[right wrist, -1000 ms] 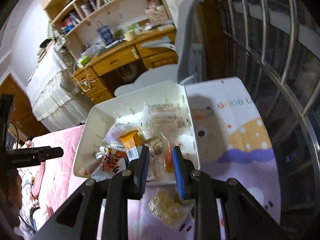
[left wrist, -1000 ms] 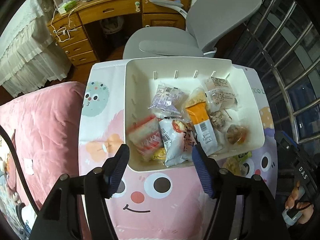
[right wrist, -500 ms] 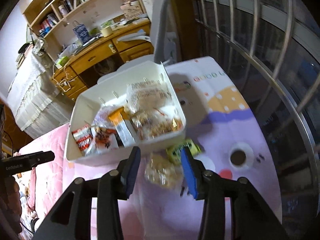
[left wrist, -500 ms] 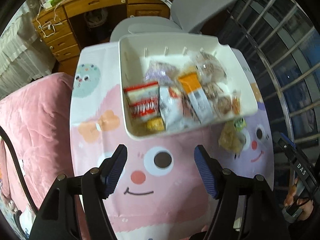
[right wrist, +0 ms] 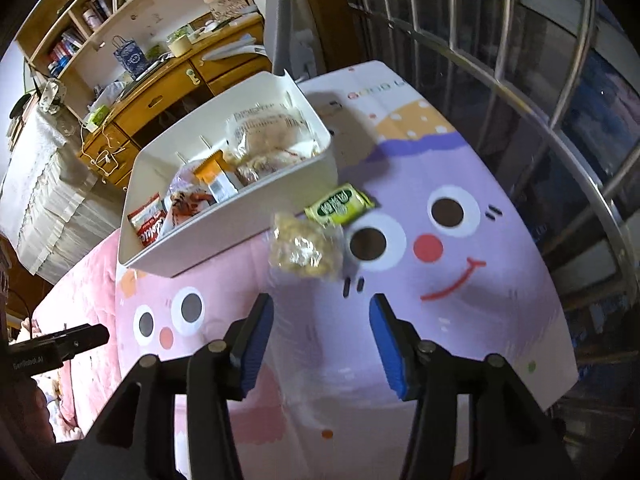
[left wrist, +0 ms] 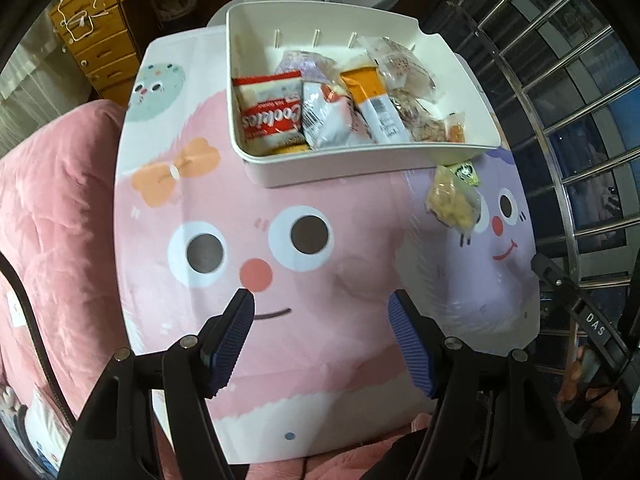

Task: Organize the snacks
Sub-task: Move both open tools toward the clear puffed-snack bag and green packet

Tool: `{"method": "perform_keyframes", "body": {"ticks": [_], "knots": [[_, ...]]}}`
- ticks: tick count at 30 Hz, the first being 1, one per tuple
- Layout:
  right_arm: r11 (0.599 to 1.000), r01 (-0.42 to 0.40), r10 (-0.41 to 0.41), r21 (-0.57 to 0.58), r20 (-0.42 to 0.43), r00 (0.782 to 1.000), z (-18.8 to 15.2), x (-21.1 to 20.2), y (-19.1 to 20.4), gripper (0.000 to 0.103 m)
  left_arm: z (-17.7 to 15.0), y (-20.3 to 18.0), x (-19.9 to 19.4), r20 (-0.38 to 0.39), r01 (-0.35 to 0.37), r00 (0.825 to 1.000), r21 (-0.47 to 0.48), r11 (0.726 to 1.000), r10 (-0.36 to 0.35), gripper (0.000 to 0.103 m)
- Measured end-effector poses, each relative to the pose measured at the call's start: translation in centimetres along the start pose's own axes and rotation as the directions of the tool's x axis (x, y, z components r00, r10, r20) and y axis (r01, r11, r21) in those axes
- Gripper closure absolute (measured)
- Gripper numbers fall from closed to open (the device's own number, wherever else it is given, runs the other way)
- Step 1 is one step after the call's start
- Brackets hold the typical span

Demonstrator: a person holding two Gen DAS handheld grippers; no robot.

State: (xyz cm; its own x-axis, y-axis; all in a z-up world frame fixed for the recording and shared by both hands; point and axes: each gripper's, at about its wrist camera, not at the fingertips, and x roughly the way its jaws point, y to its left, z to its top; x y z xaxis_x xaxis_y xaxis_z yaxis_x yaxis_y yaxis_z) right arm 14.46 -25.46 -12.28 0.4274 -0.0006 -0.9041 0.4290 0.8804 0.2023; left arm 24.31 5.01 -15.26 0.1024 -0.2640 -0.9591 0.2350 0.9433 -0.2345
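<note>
While both tongs hang empty, the right tongs (right wrist: 321,336) just widening, the clear snack bag (right wrist: 306,249) lies near the white bin (right wrist: 224,236); light, crinkly, crushable, best pinched by its sealed edge.

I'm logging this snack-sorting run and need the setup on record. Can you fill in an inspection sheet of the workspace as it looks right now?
Surface: cartoon-print table, partly bare.
Job's things: white bin holding several snack packs; clear snack bag and green packet lie outside, beside the bin.
Clutter: nothing seen on the table.
Grippers: left gripper open, empty; right gripper open, empty, jaws just been opening.
Cables: black cable at left edge.
Surroundings: pink blanket, wooden desk, grey chair, window bars.
</note>
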Motion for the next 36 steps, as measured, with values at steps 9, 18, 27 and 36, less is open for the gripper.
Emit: {"method": "perform_keyframes", "body": {"ticks": [9,18,27,36], "knots": [[0.999,-0.029,0.029,-0.014,-0.022,0.999,0.0,0.1,-2.3,0.036,-0.3,-3.4,0.6,0.011,0.0,1.0,-0.048,0.999,0.0,0.027],[0.991,-0.085,0.079,-0.105,-0.062,0.995,2.7,1.2,-5.5,0.027,0.0,-7.9,2.4,0.013,-0.018,1.0,-0.169,0.985,0.021,0.023],[0.942,-0.16,0.137,-0.296,-0.097,0.986,6.1,3.4,-6.7,0.019,1.5,-11.8,5.2,0.046,0.002,0.999,-0.295,0.955,0.013,0.016],[0.883,-0.207,0.185,-0.421,-0.093,0.978,7.9,7.2,-6.7,0.018,3.1,-12.2,9.5,0.033,0.06,0.998,-0.46,0.886,-0.05,0.016]]}}
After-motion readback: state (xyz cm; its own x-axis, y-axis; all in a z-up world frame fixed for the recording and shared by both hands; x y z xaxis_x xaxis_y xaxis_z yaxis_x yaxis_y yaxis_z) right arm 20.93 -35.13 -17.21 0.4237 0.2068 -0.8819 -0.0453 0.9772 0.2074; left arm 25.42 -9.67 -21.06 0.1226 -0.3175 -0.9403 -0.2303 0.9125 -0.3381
